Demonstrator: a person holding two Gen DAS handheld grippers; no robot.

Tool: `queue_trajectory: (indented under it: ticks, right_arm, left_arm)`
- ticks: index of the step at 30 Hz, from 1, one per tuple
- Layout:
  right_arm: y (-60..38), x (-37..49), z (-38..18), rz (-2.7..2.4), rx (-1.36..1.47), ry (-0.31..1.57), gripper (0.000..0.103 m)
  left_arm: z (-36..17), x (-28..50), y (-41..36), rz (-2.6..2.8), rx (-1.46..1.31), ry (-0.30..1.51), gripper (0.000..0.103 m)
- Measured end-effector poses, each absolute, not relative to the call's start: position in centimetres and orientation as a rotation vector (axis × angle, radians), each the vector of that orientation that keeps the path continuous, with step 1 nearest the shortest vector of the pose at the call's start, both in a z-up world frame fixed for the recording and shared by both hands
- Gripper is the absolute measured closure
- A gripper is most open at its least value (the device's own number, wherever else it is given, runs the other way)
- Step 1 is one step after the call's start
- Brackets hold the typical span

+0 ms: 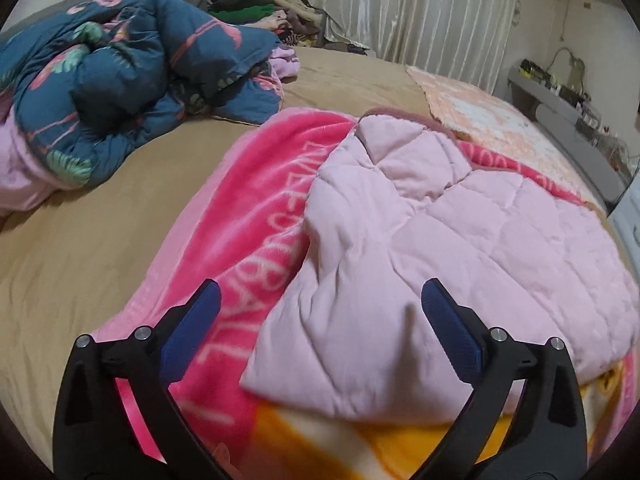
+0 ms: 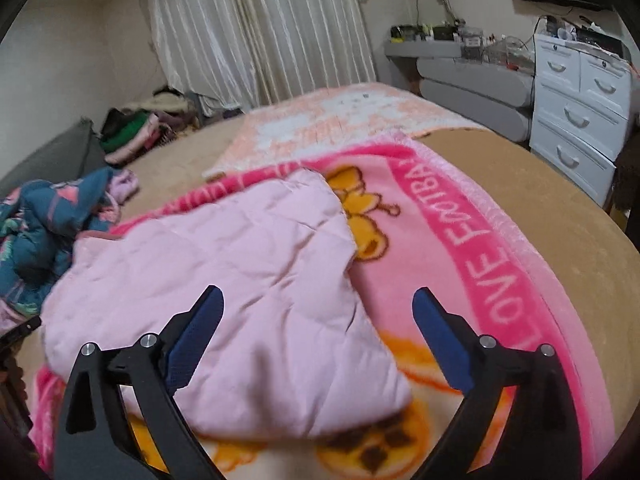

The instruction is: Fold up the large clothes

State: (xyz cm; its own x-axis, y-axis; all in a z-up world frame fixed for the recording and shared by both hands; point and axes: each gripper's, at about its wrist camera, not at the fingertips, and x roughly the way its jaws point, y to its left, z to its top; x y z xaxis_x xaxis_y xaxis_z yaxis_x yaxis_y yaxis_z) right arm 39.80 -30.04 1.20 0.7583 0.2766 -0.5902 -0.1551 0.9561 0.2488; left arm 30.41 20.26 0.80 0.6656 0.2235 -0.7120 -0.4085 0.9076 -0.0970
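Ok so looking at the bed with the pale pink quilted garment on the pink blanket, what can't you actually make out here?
- Pale pink quilted garment: its type; no sleeves or collar are clear in either view.
- Pink blanket: the lettering, partly covered by the garment in the left wrist view.
- Clothes pile: single items too small and far.
- Items on the grey shelf: too small.
- Left gripper and right gripper: bodies cut off below.

The left tool [image 1: 320, 308] has two black plastic arms that curve inward, each ending in a dark blue ribbed pad [image 1: 192, 332]. Two round silver screw heads sit on each arm's linkage. The right tool [image 2: 318, 312] is built alike: matte black forked arms, blue textured pads [image 2: 442, 344] and paired silver screws.
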Motion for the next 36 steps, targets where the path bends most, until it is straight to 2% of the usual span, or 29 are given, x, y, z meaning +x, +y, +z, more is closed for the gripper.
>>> queue_trajectory:
  ticks: [9,21,36]
  right_arm:
    - [-29.8,35.3,2.2,0.299,0.229,0.665,0.004]
    - [-30.3,33.8,-0.9,0.262,0.265,0.743,0.004]
    - [-29.4,36.1,-5.0,0.251,0.330,0.861,0.004]
  left_arm:
    - [1.2,26.3,18.7,0.317,-0.319,0.770,0.009]
    - [-1.2,25.6,16.7,0.267,-0.392,0.825,0.009]
    - [-6.2,29.7,19.7,0.235,-0.834,0.838,0.009]
